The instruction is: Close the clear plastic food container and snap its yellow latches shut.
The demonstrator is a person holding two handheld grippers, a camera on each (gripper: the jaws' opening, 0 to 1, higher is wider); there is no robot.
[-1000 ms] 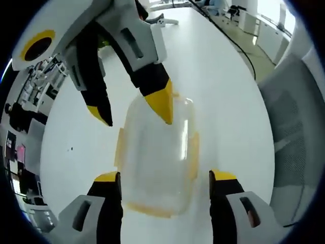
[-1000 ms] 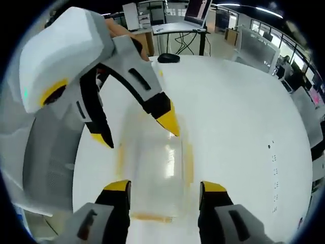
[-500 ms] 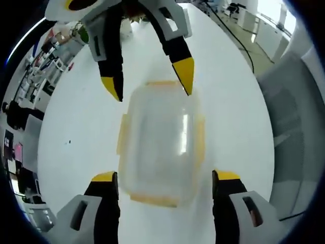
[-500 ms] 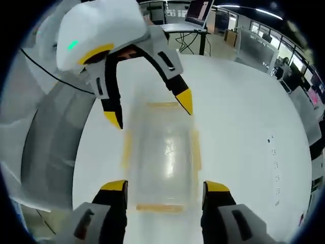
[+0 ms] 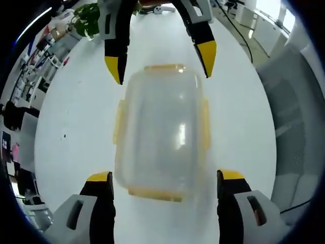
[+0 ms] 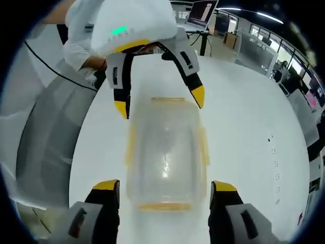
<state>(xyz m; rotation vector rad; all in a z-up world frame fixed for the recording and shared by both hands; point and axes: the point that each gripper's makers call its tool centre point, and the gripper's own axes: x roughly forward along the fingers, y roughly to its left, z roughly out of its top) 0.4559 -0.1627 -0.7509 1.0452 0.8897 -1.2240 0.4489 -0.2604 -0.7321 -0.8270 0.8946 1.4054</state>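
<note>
Clear plastic food container (image 5: pixel 161 129) flat on the white counter (image 5: pixel 76 127), lid on top, well in from the counter's edges. Yellow latches (image 5: pixel 204 124) along all four sides; cannot tell whether pressed home or loose.

Left gripper view: left hand-held gripper (image 5: pixel 165 179) at the near short end of the container, jaws wide apart, yellow tips just outside the two near corners, nothing between them but the container's end. Contact with the container not discernible. Right hand-held gripper (image 5: pixel 162 65) opposite, at the far short end, jaws likewise spread, one yellow tip beside each far corner, far latch showing between them.

Right gripper view: same layout mirrored. Container (image 6: pixel 165 147) lengthwise between the two tools. Right hand-held gripper (image 6: pixel 165 188) at the near end, jaws open and straddling the container's width, near latch (image 6: pixel 165 206) just ahead of the gap. Left hand-held gripper (image 6: pixel 160 104) at the far end, jaws apart, tips at the far corners; green light on its white body. Sleeve (image 6: pixel 84 46) of the person behind it.

Beyond the counter's far edge: office desks, a monitor (image 6: pixel 202 11). Grey chair back (image 6: pixel 48 132) beside the counter's side edge. Green plant (image 5: pixel 87 15) near the counter's far corner in the left gripper view.
</note>
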